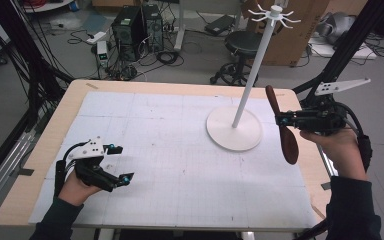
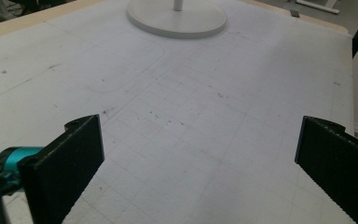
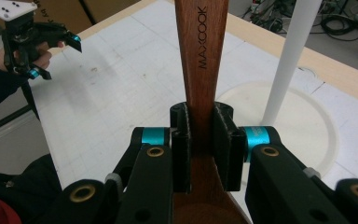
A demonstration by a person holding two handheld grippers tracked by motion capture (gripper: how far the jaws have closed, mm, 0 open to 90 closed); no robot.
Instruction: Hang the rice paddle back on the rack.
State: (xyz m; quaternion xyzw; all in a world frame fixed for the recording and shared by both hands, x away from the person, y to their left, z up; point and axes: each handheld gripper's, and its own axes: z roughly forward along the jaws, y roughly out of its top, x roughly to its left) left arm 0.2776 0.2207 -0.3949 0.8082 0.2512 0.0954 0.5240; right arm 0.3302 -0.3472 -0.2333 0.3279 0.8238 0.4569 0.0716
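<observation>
Clamping the wooden spoon (image 3: pixel 200 60) by its handle, the right gripper (image 1: pixel 281 120) holds it above the table edge (image 1: pixel 307 165), just beside the white stand (image 1: pixel 234 127). The left gripper (image 1: pixel 122 162) rests wide open, bare mat (image 2: pixel 191 116) ahead.

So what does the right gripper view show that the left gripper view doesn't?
Right gripper view alone: a wooden spoon stamped MAXCOOK, clamped between the right claw jaws; the stand's white pole; the left claw farther off, open, in a hand.
Left gripper view alone: the left claw's own two jaws close up, wide apart with nothing between them, over bare mat.
Both: the white gridded mat, the stand's round base and the table's wooden edge.
</observation>
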